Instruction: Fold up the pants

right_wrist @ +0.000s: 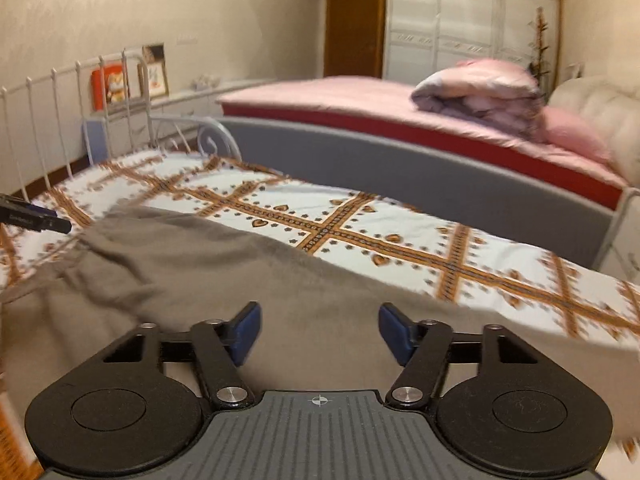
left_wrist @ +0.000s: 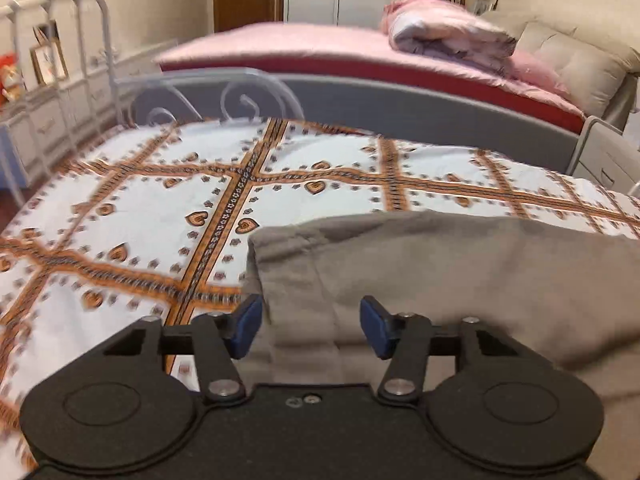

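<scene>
Grey-brown pants (left_wrist: 440, 272) lie on a bed covered by a white sheet with orange bands (left_wrist: 140, 208). In the left wrist view my left gripper (left_wrist: 311, 326) is open, hovering just over the pants' left end, nothing between its blue pads. In the right wrist view the pants (right_wrist: 192, 272) stretch from lower centre to the left. My right gripper (right_wrist: 320, 330) is open above the cloth, holding nothing. The left gripper's tip (right_wrist: 36, 220) shows at the far left edge.
A white metal bed frame (left_wrist: 92, 60) rises at the left. A grey footboard (right_wrist: 420, 184) borders the far side, with a pink bed (right_wrist: 340, 96) and folded quilt (right_wrist: 480, 92) behind. A white wardrobe (right_wrist: 460, 24) stands at the back.
</scene>
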Available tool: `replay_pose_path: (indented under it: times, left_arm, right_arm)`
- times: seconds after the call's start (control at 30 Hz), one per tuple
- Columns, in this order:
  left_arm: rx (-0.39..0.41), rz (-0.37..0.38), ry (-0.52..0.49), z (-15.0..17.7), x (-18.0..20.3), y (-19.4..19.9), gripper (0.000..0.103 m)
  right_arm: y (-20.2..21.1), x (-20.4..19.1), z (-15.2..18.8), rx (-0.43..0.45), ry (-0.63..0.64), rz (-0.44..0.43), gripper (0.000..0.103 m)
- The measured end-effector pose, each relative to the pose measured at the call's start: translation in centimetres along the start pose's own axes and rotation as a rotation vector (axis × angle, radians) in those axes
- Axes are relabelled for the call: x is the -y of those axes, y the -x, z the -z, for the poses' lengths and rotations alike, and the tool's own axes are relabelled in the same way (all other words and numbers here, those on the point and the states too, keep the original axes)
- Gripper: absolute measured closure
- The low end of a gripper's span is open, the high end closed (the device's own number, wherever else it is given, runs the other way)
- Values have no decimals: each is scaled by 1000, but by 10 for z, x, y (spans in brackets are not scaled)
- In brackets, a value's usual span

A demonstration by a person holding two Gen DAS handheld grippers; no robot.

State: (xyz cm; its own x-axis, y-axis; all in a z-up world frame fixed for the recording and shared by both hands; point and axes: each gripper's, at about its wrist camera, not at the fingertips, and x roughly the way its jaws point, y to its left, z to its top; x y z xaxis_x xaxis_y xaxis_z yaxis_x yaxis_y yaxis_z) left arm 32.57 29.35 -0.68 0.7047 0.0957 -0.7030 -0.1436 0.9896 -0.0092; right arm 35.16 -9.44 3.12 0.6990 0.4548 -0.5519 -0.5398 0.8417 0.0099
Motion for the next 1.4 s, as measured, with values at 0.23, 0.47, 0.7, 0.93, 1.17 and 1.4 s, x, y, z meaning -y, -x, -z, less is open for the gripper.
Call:
replay_pose_path:
  times: [0.23,0.47,0.7,0.93,1.17,1.4]
  left_arm:
    - [-86,27,-66,-28,-22,-80,58]
    - [-127,109,-70,-39,-33,-117,49]
    - [-114,117,-107,-42,-27,-133,47]
    - [-86,174,-141,-41,-20,-129,86]
    - [30,224,-124,-39,-29,-106,93]
    - [219,317,-158,-46,-29,-13,94]
  right_arm:
    - [-139,8,-34,-90,82,-51,40]
    - [-210,18,-37,-199,140,-103,44]
    - [-217,30,-41,-196,113,-186,53]
    - [-222,23,-45,-218,152,-171,57]
    - [-204,5,-50,-207,231,-164,98]
    - [-115,-16,-59,-118,287,-161,99]
